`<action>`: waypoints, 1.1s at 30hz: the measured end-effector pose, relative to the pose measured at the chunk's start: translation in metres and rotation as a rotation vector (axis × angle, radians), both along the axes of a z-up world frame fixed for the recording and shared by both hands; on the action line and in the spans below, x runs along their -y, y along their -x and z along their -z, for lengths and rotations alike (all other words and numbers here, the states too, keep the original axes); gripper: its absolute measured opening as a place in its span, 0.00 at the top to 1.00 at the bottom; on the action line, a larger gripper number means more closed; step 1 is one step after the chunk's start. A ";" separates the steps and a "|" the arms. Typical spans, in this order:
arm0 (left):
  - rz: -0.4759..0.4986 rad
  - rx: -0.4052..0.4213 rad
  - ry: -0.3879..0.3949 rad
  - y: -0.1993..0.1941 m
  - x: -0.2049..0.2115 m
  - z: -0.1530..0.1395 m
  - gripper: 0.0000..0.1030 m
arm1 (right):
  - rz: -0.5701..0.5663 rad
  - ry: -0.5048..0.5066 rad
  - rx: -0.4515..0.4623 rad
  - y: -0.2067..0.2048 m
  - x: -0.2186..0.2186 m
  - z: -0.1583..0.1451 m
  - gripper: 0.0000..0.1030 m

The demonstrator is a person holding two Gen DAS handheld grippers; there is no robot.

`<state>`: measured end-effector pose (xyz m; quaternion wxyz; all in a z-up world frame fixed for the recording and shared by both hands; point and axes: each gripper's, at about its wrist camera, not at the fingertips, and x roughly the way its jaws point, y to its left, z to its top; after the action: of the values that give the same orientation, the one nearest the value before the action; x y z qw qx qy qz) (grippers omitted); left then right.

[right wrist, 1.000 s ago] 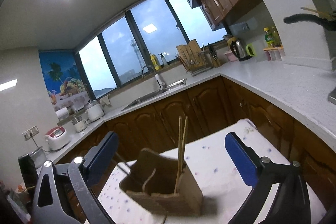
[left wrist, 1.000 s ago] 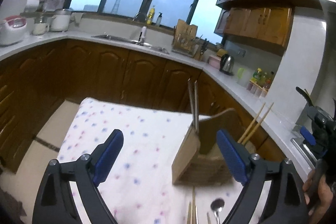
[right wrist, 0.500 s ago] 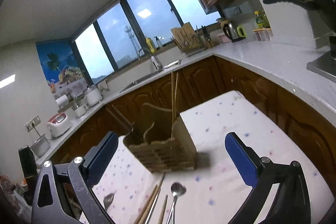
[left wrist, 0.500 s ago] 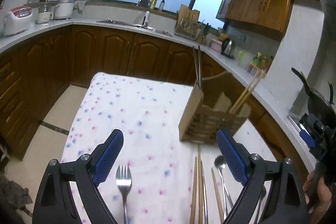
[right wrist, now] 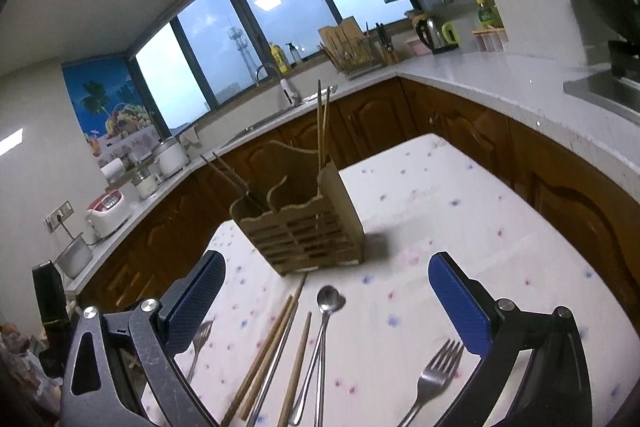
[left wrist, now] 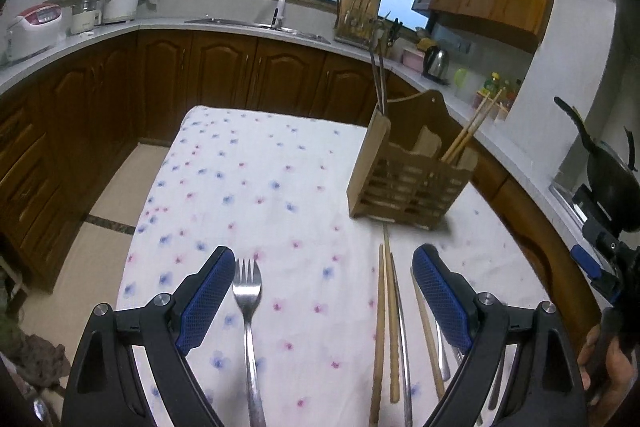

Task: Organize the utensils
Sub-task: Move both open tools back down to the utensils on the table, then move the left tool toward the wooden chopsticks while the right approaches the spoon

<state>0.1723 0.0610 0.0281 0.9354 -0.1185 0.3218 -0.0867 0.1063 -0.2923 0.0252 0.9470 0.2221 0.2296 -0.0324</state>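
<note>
Both grippers wide apart and empty, so I'd drop the left gripper (left wrist: 323,291) straight onto the fork (left wrist: 249,315) handle just below it.

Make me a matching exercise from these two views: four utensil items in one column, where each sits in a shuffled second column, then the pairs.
Items:
1. slatted wooden utensil holder
2. long-handled steel spoon
3. steel fork by the left gripper
4. pair of light wooden chopsticks

Places:
A. standing in the holder's right compartment
B. flat on the cloth, alone, left of the loose chopsticks
C. upright on the floral tablecloth
D. flat on the cloth, bowl toward the holder

Pairs: 1-C, 2-D, 3-B, 4-A
</note>
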 end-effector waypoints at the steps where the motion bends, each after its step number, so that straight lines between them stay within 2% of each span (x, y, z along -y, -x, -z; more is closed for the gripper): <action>1: 0.001 -0.003 -0.002 0.000 0.002 0.001 0.12 | -0.001 0.000 -0.005 0.002 -0.001 0.002 0.01; 7: 0.020 -0.039 -0.025 0.000 0.006 0.005 0.12 | -0.013 0.000 -0.052 0.002 -0.006 0.013 0.01; 17: 0.062 -0.095 -0.078 -0.021 0.025 0.012 0.12 | -0.042 -0.011 -0.119 -0.010 -0.011 0.032 0.01; 26: 0.138 -0.181 -0.189 -0.054 0.059 0.032 0.12 | -0.041 -0.030 -0.165 -0.022 -0.006 0.047 0.01; 33: 0.176 -0.217 -0.284 -0.088 0.091 0.055 0.14 | -0.024 -0.055 -0.182 -0.026 0.004 0.054 0.01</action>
<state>0.2600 -0.0302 -0.0272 0.8912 0.0346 0.4390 -0.1086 0.1323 -0.2959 -0.0292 0.9162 0.2413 0.3181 -0.0348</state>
